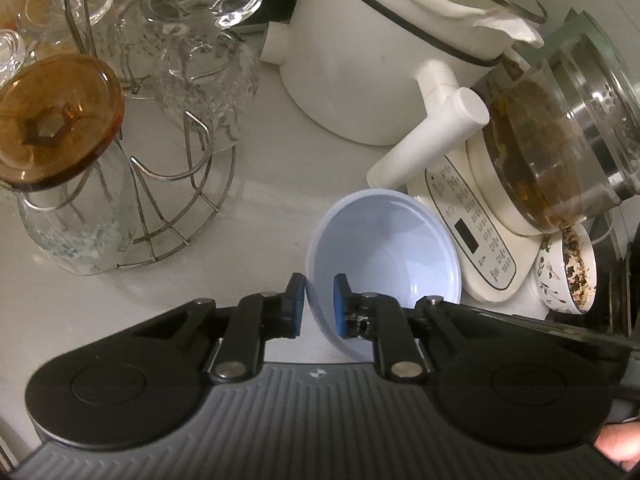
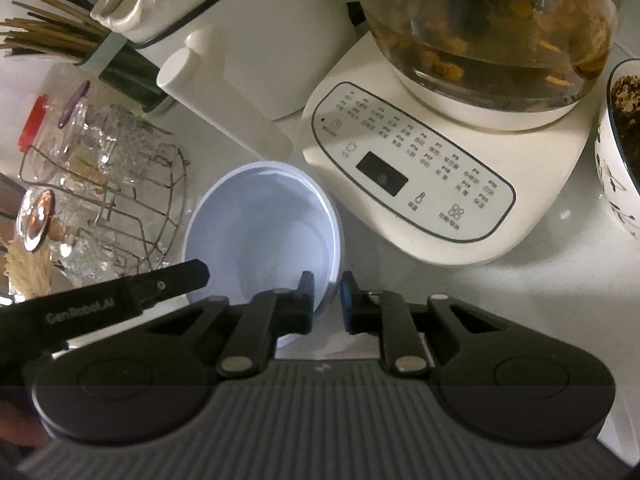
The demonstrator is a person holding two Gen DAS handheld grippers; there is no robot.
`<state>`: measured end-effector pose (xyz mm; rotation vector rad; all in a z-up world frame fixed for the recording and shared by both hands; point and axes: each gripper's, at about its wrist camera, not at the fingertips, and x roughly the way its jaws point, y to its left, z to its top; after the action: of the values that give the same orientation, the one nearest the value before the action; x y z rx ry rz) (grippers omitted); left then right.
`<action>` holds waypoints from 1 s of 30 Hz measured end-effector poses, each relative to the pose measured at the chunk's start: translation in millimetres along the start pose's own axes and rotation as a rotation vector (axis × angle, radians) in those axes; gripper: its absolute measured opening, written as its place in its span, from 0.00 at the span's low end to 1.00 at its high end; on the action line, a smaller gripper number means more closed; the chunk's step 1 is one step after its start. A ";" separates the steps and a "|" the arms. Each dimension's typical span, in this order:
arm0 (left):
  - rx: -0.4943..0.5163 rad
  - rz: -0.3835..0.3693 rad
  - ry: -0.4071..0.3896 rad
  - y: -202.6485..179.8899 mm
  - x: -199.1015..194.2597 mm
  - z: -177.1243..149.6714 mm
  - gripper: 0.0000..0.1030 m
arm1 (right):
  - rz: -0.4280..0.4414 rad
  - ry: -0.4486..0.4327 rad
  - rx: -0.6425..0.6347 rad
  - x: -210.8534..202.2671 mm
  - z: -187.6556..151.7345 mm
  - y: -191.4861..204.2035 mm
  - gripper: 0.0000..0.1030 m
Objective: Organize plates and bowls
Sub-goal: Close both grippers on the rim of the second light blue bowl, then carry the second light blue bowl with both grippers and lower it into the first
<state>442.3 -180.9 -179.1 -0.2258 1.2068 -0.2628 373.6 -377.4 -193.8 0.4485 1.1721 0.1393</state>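
White counter [image 1: 280, 152], crowded kitchen corner. Blue bowl [image 1: 384, 248] sits centre, kettle base [image 2: 420, 184] touching at 3 o'clock, glass rack [image 1: 172, 184] at 9. Left gripper [image 1: 318, 306] and right gripper [image 2: 327, 302] both narrowed onto bowl rim, opposite sides. Step: two-handed grasp. Next: level lift, clear of white pot [image 1: 380, 60] handle at 12.

Both views ride on hand-held grippers and look steeply down along their jaws at the pale worktop [image 1: 260, 216], close above it. The left wrist view comes in from the left side of the pale blue bowl [image 1: 384, 248], with the wire glass rack [image 1: 176, 200] at its left. The right wrist view takes the same bowl [image 2: 264, 220] from its right, and both share the kettle base [image 2: 420, 184] and white pot [image 1: 380, 60].
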 end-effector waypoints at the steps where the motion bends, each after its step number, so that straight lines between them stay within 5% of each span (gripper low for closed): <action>1: -0.002 0.000 0.001 0.4 0.1 -0.2 0.17 | 0.001 -0.002 -0.004 -0.8 -0.2 -0.8 0.16; 17: 0.003 -0.008 -0.046 0.7 -30.8 -5.2 0.16 | 0.019 -0.046 -0.049 -24.6 -7.0 6.5 0.15; 30: -0.023 -0.036 -0.119 8.9 -92.7 -15.8 0.16 | 0.070 -0.088 -0.033 -65.7 -28.0 25.8 0.16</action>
<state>397.4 -143.4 -104.9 -0.2795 1.0894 -0.2633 325.7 -368.5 -135.6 0.4625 1.0671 0.1968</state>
